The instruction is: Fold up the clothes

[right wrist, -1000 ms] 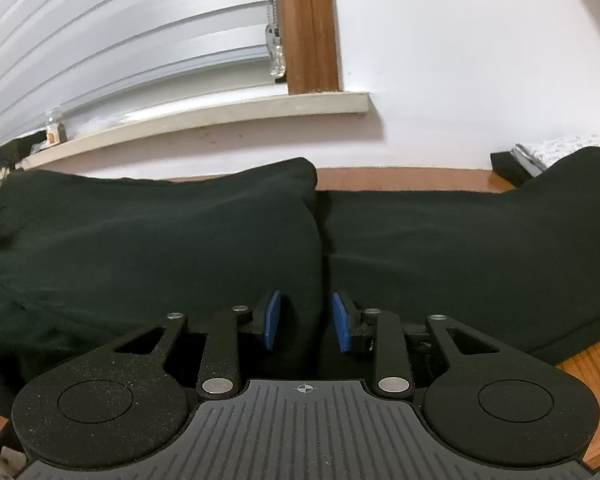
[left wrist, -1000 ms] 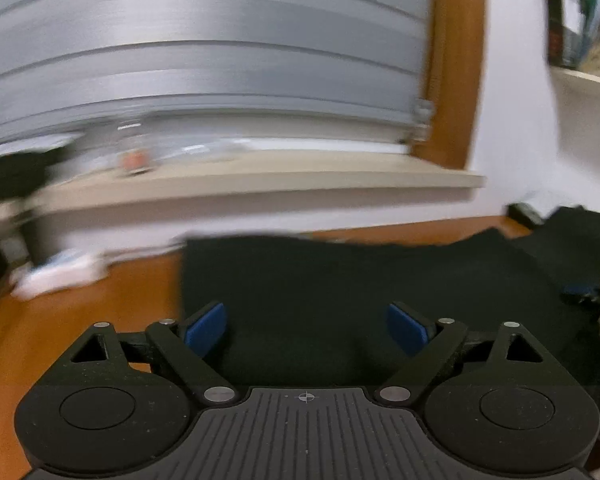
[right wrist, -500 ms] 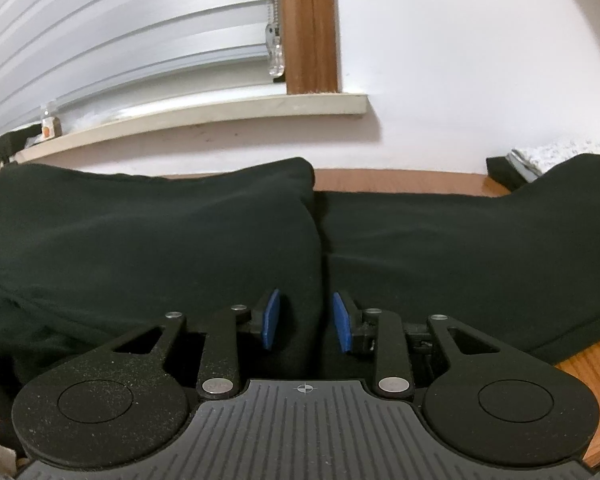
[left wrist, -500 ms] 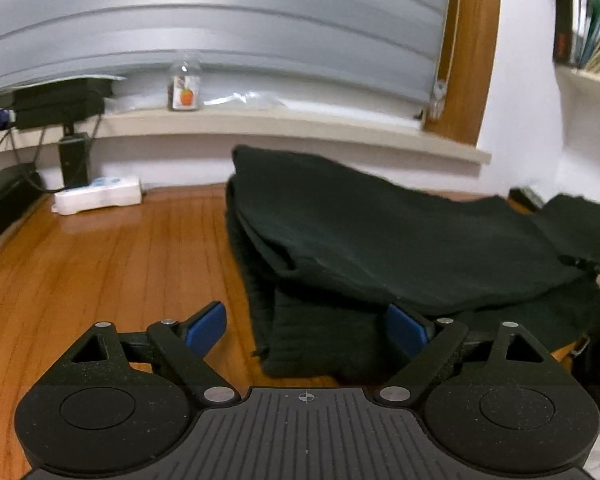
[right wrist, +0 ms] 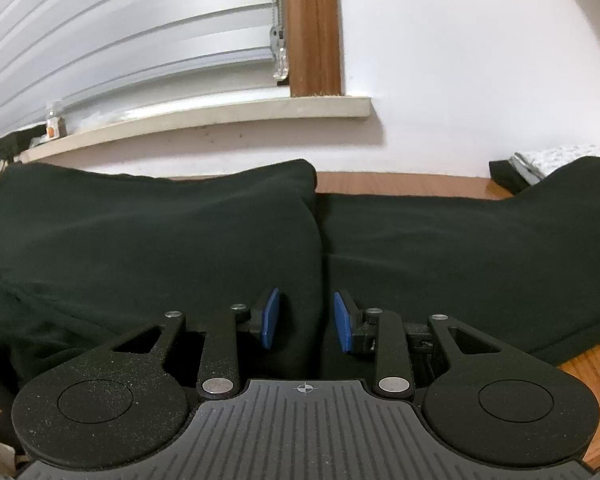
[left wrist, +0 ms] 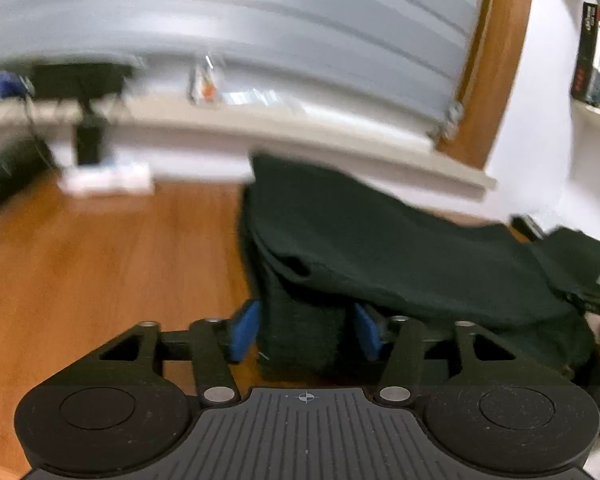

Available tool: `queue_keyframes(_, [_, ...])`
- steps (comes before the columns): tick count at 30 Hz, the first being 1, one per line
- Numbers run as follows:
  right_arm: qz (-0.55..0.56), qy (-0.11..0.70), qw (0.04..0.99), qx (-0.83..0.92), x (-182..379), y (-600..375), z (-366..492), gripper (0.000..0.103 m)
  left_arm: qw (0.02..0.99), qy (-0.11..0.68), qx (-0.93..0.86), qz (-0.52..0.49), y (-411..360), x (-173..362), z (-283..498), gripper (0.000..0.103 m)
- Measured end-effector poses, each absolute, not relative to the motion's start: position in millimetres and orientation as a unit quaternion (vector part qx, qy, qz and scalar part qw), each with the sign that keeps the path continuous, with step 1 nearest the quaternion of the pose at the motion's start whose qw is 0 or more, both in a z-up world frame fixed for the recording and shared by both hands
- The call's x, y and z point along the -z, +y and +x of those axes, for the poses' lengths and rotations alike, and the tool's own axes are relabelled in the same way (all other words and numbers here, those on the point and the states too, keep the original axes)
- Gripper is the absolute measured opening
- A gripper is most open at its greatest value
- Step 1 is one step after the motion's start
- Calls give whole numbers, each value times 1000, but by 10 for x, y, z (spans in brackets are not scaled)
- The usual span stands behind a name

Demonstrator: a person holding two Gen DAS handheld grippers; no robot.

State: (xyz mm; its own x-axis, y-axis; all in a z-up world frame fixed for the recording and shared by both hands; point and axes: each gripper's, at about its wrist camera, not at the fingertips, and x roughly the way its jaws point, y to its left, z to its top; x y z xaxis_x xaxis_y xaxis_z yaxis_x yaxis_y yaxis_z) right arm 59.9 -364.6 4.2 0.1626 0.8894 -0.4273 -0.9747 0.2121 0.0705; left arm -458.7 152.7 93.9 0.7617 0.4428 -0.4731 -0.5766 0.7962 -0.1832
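Note:
A dark green-black garment [left wrist: 400,248] lies in a folded heap on the wooden table [left wrist: 100,280]. Its ribbed cuff [left wrist: 304,336] stands between the blue pads of my left gripper [left wrist: 305,330], which sit against both of its sides. The left wrist view is motion-blurred. In the right wrist view the same garment [right wrist: 140,240] fills the middle. There my right gripper [right wrist: 307,320] is shut on a fold of it, where two layers meet at a vertical crease. Beyond the crease, another part of the garment [right wrist: 460,248] spreads to the right.
A white power strip [left wrist: 108,180] and a black device [left wrist: 84,76] stand at the table's far left. A window sill [right wrist: 220,114] with a small bottle [left wrist: 204,84] runs along the wall behind. A bookshelf [left wrist: 596,60] hangs at the right, and a patterned cloth [right wrist: 552,158] lies at the far right.
My left gripper swung left off the garment, then came down onto its ribbed cuff, and its jaws narrowed around it. The right gripper and its fold have not moved.

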Motion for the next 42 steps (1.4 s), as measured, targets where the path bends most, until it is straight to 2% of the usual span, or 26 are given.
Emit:
queue_keyframes(6, [-100,187,757,-618,-13,-3673,597,32,932,175,-285,-139,1509,-1166,-4552,95])
queue_keyframes(9, [-97,185,758,-618,-6,-3681,596,32,936,173,-278,-129,1475,-1199,-4303,95])
queue_keyframes(12, [-94,182,759,-618,7,-3695,590,32,945,170,-258,-109,1372,-1252,-3976,102])
queue_keyframes(16, [-91,178,761,-617,15,-3705,585,32,959,162,-217,-78,1167,-1333,-3455,103])
queue_keyframes(31, [-60,167,757,-628,90,-3800,629,34,973,226,-40,-32,402,-829,-874,103])
queue_keyframes(35, [-59,164,757,-629,99,-3809,632,34,967,256,-11,-13,172,-639,-313,95])
queue_keyframes(37, [-62,168,754,-632,77,-3807,644,34,963,270,-8,5,114,-536,-100,78])
queue_keyframes(38, [-68,170,751,-634,51,-3798,652,34,960,279,-10,10,104,-482,1,74])
queue_keyframes(42, [-85,148,753,-635,-93,-3851,598,34,953,302,-13,-4,170,-263,224,75])
